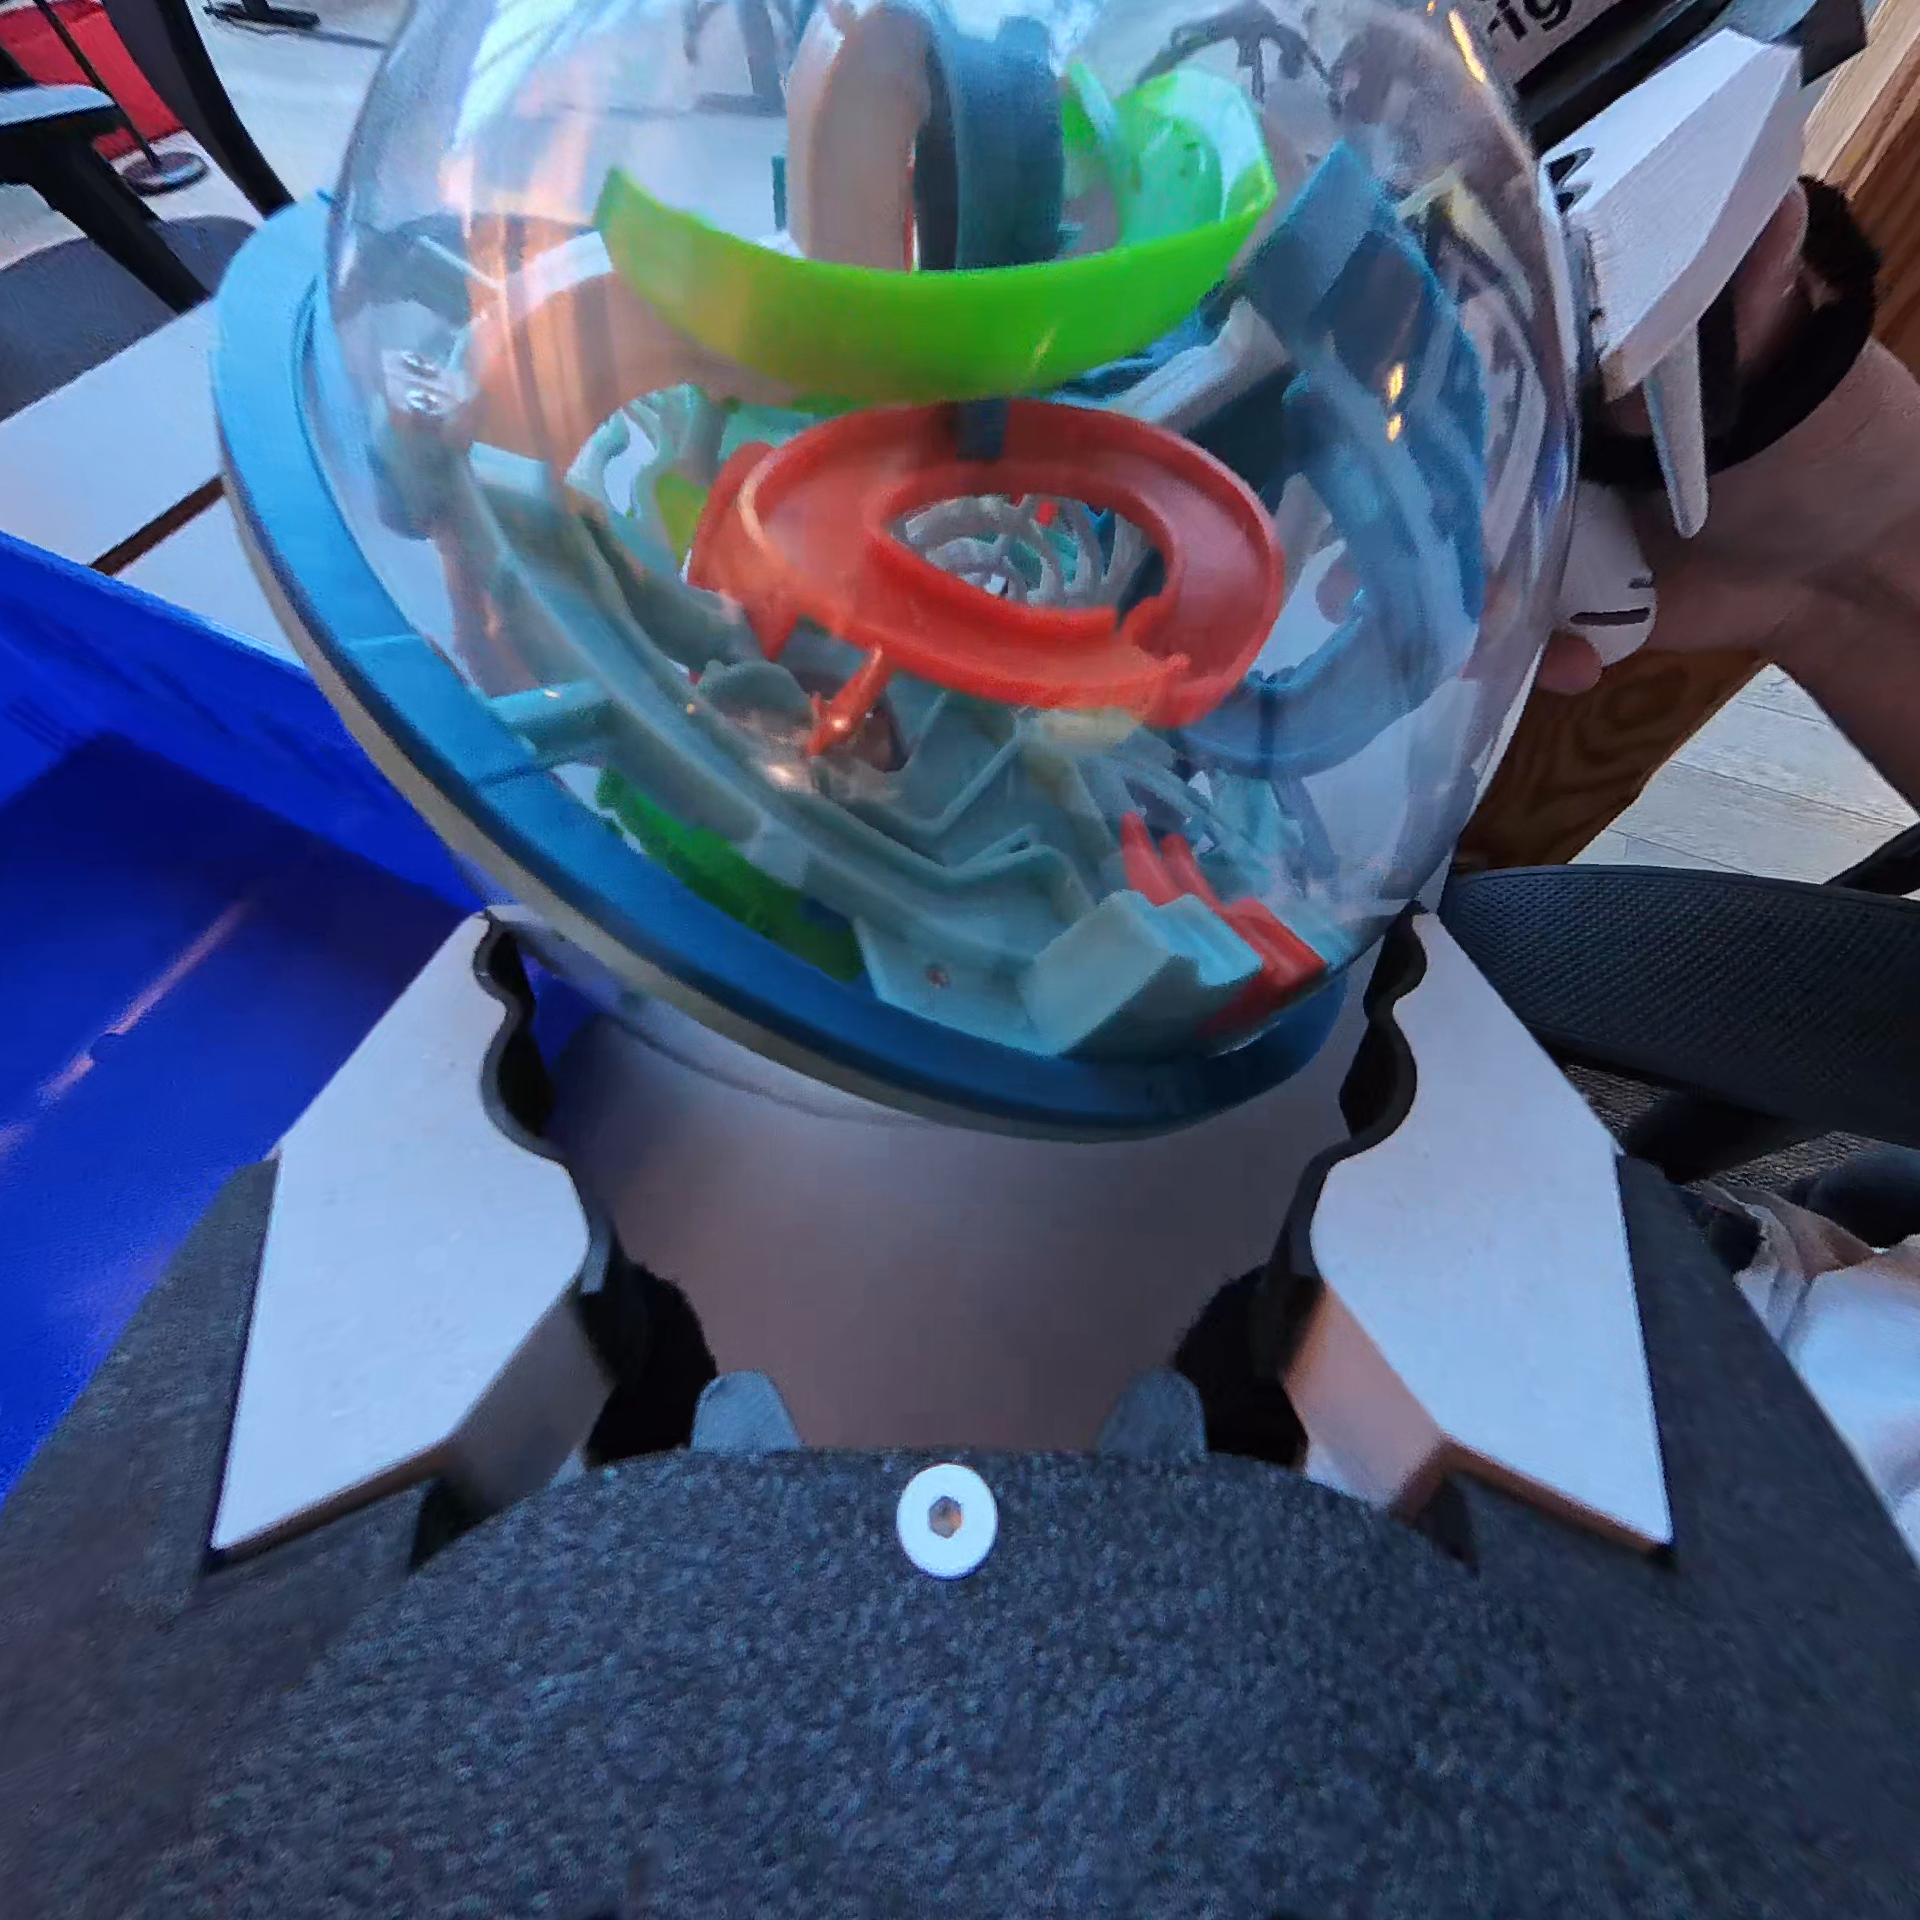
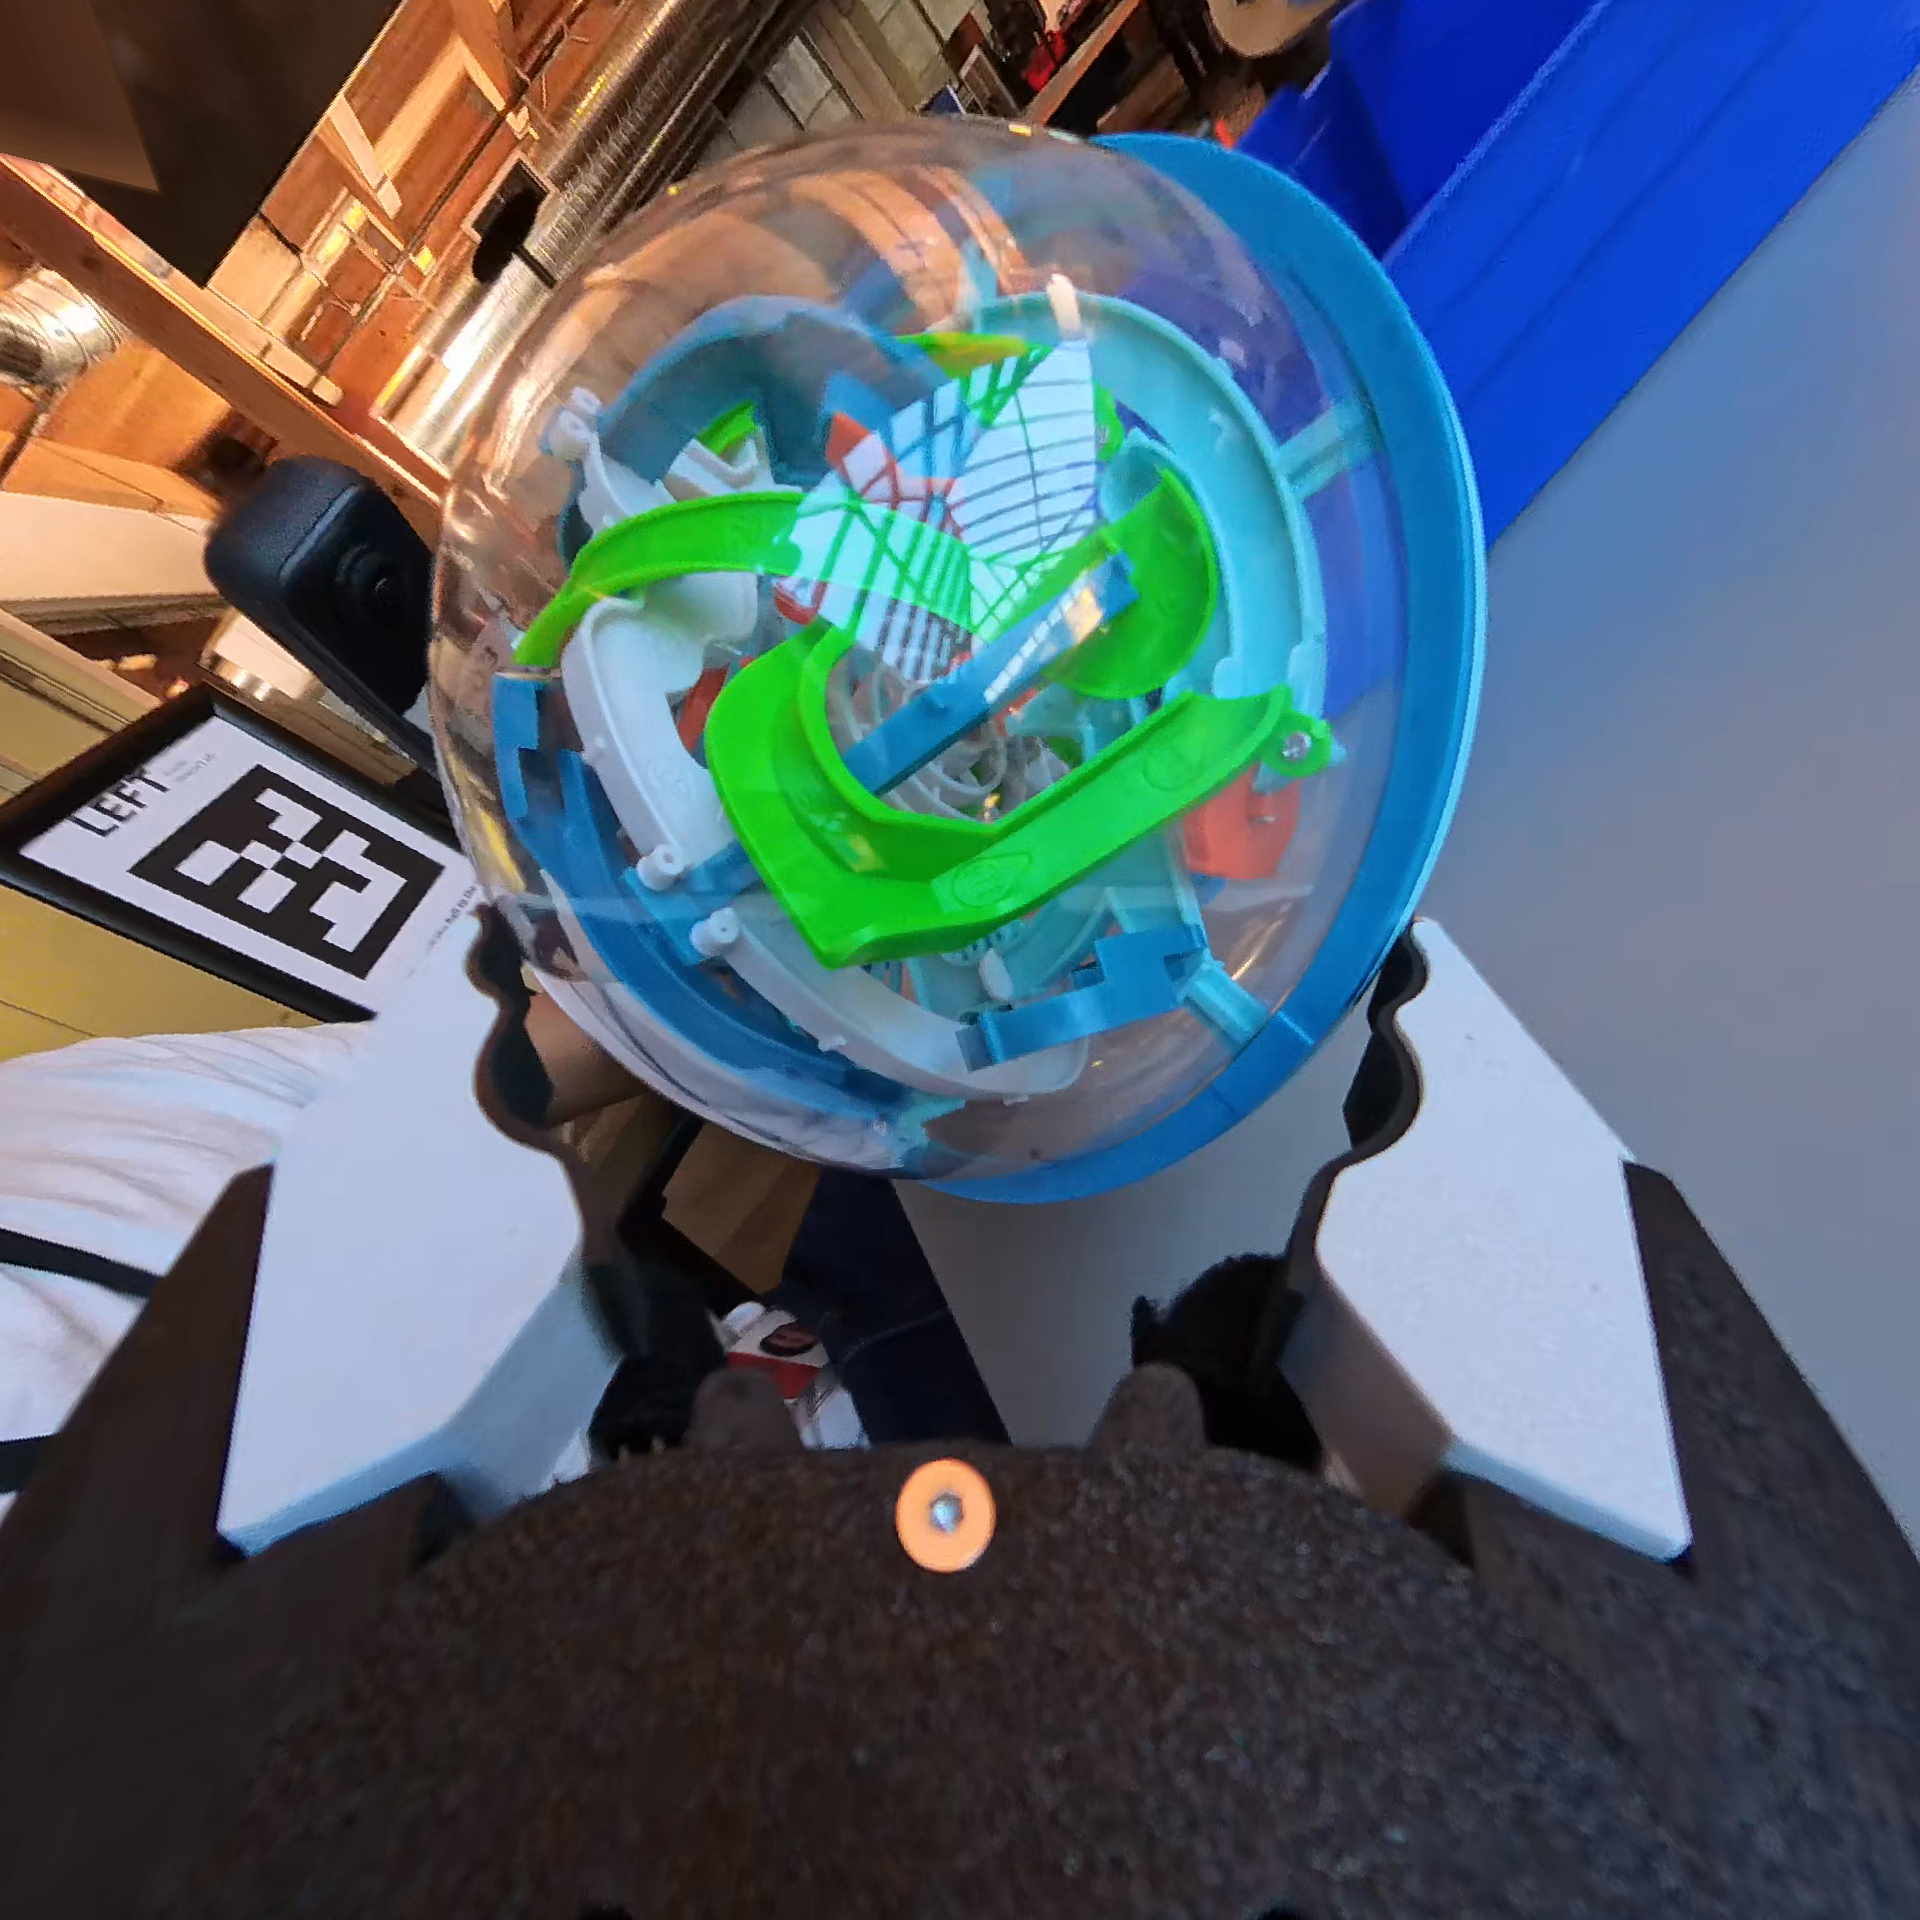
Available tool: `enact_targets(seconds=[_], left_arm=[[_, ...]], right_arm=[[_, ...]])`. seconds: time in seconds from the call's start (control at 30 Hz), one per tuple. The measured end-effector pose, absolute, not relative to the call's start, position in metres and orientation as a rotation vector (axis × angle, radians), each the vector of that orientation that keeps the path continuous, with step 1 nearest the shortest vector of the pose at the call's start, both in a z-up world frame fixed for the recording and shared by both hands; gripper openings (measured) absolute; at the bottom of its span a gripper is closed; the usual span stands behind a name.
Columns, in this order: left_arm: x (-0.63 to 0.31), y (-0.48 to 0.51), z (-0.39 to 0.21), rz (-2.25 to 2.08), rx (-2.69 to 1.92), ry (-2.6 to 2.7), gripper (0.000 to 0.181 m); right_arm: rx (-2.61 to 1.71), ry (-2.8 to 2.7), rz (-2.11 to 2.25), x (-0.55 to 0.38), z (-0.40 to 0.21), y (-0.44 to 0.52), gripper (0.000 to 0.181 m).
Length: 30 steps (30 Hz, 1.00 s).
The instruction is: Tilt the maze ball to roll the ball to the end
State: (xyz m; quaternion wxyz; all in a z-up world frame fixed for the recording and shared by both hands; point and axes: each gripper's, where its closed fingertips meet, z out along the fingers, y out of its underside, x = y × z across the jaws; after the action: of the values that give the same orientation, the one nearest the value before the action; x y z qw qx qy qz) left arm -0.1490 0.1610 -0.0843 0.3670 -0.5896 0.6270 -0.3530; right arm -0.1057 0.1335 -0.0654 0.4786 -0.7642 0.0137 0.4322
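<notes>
The left gripper [image 1: 951, 997] has its two white fingers [image 1: 416, 1195] spread wide, and the maze ball [image 1: 935, 520] sits between their tips, held at its lower part. The right gripper [image 2: 940, 1029] is spread just as wide, with the same ball [image 2: 935, 665] between its tips. It seems to press the ball from the opposite side, but real contact I cannot confirm. The ball is tilted; its blue ring [image 1: 343, 644] runs slanted. Inside the clear shell are a green track [image 1: 914, 312] and an orange ring track [image 1: 987, 561]. The small ball inside I cannot find. A blue bin [image 1: 156, 883] stands just beside, at left.
</notes>
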Motion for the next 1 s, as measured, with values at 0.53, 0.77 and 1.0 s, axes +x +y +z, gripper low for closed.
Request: enact_targets(seconds=[0.53,0.77,1.0], left_arm=[[-0.144,0.161,-0.135,-0.995,-1.488,1.66,0.153],[-0.146,0.164,-0.127,-1.026,-1.424,1.627,0.151],[-0.146,0.163,-0.13,-1.002,-1.427,1.639,0.15]], right_arm=[[-1.827,0.078,0.818,-0.102,-0.099,0.136,0.155],[-1.809,0.126,0.934,-0.106,-0.103,0.136,0.153],[-1.823,0.099,0.894,-0.107,-0.102,0.135,0.152]])
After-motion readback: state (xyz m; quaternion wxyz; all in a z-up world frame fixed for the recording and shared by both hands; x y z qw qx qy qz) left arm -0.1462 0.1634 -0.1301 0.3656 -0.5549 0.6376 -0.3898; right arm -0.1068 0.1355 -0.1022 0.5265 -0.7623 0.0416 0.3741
